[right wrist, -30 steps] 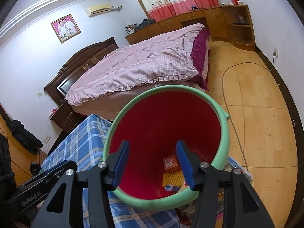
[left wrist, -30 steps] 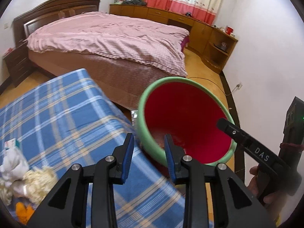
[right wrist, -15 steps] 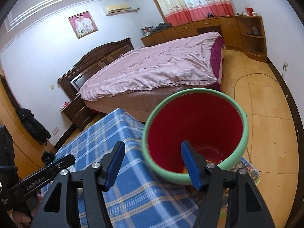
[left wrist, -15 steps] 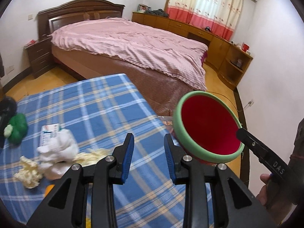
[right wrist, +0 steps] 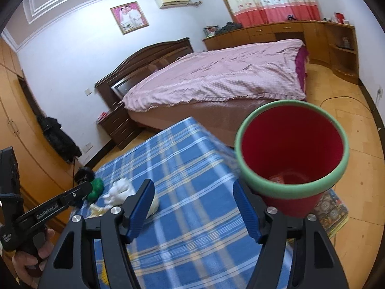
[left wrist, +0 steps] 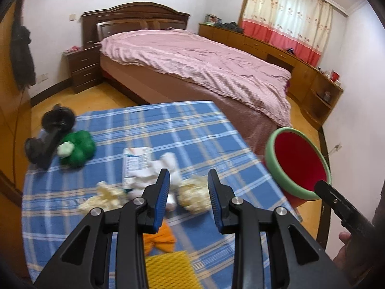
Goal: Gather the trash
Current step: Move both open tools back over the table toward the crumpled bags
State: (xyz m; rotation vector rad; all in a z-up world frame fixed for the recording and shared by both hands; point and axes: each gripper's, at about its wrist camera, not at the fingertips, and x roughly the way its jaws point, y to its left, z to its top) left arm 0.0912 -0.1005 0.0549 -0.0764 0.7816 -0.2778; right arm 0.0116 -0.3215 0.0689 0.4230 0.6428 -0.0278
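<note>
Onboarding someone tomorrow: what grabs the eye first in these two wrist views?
The red bin with a green rim dominates, standing just off the right edge of the blue plaid table. Next comes the litter on the cloth: white and cream crumpled paper, an orange scrap and a green wad near the left side. Behind it all sits the big pink-covered bed.

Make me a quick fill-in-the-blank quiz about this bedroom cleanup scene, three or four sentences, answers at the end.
1. The red bin has a rim coloured ____.
2. The trash lies on a checked cloth that is mostly ____.
3. Nothing is between the left tongs; ahead of them on the cloth lies crumpled ____ tissue.
4. The right tongs are opening and hold ____.

Missing words: green; blue; white; nothing
</note>
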